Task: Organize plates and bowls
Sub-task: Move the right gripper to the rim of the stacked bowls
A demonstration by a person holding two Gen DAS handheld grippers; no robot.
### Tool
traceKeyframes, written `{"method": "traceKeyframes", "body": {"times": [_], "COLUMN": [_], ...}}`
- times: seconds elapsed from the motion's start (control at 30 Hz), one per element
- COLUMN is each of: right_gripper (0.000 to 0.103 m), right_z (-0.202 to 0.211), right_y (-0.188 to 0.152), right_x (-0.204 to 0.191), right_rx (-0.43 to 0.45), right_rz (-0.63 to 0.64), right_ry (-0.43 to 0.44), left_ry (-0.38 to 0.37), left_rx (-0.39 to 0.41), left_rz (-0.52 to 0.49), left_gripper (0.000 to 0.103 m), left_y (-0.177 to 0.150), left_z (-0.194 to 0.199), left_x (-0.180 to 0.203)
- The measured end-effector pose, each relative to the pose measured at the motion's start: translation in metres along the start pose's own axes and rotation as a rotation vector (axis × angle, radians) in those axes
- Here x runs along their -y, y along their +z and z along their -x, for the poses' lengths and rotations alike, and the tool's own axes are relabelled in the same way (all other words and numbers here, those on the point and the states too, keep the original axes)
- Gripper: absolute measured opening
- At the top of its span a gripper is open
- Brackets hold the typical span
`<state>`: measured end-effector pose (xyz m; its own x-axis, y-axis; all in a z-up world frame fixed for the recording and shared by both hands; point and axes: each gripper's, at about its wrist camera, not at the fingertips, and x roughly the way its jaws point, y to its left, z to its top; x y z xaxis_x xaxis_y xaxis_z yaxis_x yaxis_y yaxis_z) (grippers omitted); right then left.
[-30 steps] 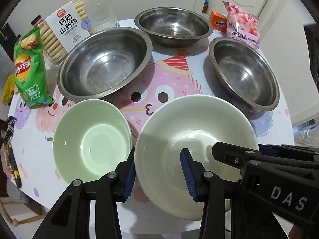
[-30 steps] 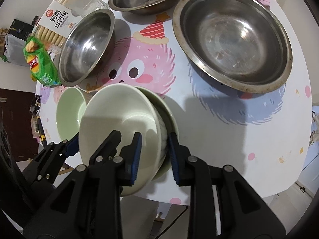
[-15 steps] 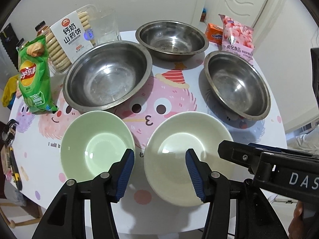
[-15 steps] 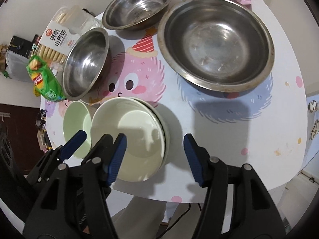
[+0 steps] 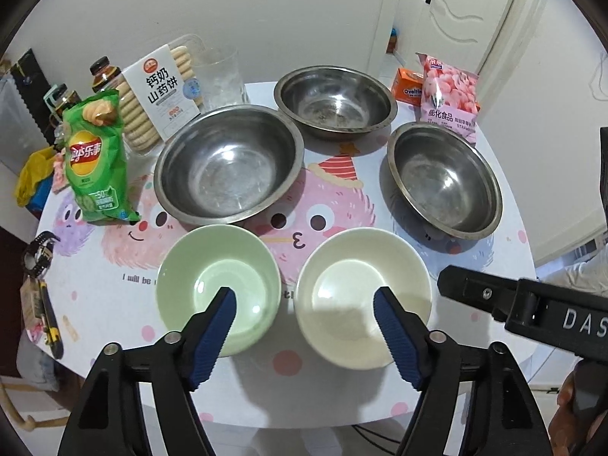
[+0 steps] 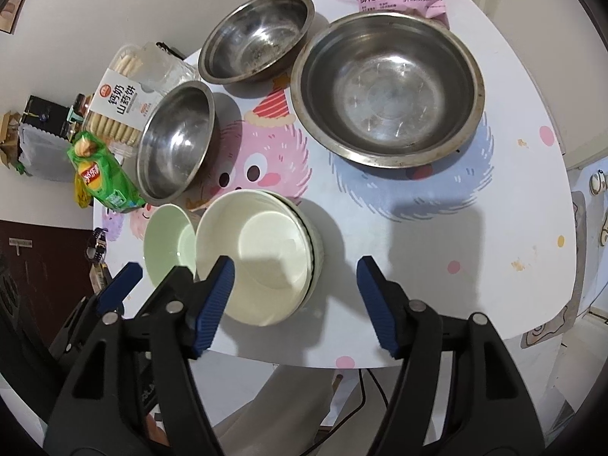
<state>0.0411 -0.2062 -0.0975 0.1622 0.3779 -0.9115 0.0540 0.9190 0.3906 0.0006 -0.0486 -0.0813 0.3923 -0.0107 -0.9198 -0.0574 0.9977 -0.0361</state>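
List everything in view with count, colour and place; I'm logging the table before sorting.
Steel bowls: three, silver, far half of table.
Green bowl: one, pale green, near edge, left.
Cream bowls: stacked, at least two, beside the green bowl.
Crisp bag: one, green, left.
Biscuit pack: one, white label, back left.
Clear cup: one, behind biscuits.
Pink snack bag: one, back right.
Orange box: one, behind it.
Table: one, cartoon-print cover.
Left tongs: blue pads, open, empty.
Right tongs: blue pads, open, empty.
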Motion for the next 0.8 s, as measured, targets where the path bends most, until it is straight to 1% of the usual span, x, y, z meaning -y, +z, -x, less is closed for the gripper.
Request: {"method": "traceKeyframes", "body": {"times": [0.47,0.8], "right_gripper": [0.07,0.07], "right_z": [-0.007,-0.016], "right_y": [-0.008,-0.007], "right_x": [0.0,0.002], "right_rx": [-0.019,-0.037], "right_rz": [-0.013,-0.016], "right_ry": [-0.021,-0.037], "left_ry": [-0.002,0.003], "left_rx": [-0.04,-0.072], "left_rz": [-0.027,0.005], "left_gripper": [0.078,0.078], "left_y": [-0.011,-0.013], "left_z": [-0.011,-0.021], "left_x": [0.003,-0.002]}}
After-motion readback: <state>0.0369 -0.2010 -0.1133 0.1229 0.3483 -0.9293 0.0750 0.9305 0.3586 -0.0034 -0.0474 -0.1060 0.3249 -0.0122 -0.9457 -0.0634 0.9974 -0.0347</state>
